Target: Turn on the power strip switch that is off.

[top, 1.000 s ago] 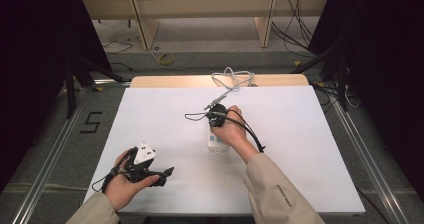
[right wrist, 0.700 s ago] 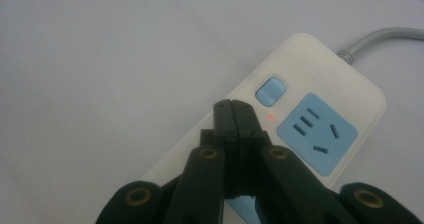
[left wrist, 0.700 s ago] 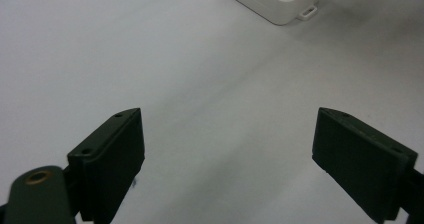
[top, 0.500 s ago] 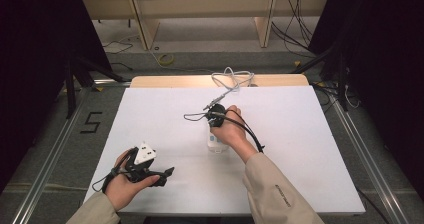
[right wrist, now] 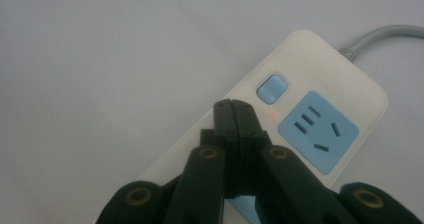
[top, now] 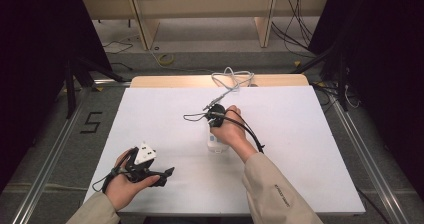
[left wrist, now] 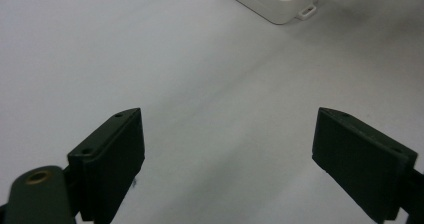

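Beside table (top: 310, 149), floor mark "5" (top: 90, 122), unlabelled power strip (right wrist: 320, 109)

High view looks down over my table (top: 300, 149); both gripper views sit close, sharing the power strip (right wrist: 320, 104).

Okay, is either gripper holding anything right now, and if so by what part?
Nothing is held. The left gripper is open over bare table; the right gripper is shut on nothing, above the power strip beside its blue button.

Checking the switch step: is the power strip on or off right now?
Apparently on: a small red light glows on the power strip beside its blue button.
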Motion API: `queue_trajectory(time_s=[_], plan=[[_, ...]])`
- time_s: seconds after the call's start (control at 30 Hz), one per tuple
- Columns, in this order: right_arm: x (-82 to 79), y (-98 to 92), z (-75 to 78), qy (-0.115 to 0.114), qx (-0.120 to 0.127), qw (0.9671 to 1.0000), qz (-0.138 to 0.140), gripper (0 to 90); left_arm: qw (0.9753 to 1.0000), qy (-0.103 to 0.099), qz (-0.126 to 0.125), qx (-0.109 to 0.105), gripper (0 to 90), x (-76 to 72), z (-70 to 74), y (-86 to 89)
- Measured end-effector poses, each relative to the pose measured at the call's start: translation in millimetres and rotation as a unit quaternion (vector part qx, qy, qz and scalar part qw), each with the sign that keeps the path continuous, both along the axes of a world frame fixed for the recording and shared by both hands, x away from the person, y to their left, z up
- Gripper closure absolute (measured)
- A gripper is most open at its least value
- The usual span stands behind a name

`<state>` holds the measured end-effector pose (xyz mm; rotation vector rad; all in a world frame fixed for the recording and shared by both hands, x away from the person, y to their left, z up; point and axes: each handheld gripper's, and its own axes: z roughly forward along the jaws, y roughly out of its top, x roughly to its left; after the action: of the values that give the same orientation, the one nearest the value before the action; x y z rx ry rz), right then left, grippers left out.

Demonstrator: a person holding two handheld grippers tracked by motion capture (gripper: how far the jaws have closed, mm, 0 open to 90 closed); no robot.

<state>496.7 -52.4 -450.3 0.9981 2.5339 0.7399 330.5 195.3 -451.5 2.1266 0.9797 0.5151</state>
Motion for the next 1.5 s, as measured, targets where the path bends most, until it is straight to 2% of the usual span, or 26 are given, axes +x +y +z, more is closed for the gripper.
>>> queue_trajectory(time_s=[0.5, 0.87, 1.0, 1.5], plan=[[-1.3, -4.5, -0.6, -0.004, 0.022, 0.9997, -0.006, 90.0, 1.0000, 0.001, 0.001, 0.000, 13.1, 0.5, -0.5, 0.3], [0.4, -6.6, 0.3, 0.001, 0.023, 0.9997, -0.008, 90.0, 1.0000, 0.001, 0.002, 0.001, 13.2, 0.6, -0.6, 0.3], [0.7, -7.7, 3.8, -0.004, 0.037, 0.9992, -0.014, 87.4, 1.0000, 0.001, 0.002, 0.001, 13.2, 0.6, -0.6, 0.3], [-3.0, -20.0, 10.8, -0.011, 0.052, 0.9983, -0.024, 78.9, 1.0000, 0.003, 0.003, 0.002, 13.3, 0.8, -1.0, -0.1]])
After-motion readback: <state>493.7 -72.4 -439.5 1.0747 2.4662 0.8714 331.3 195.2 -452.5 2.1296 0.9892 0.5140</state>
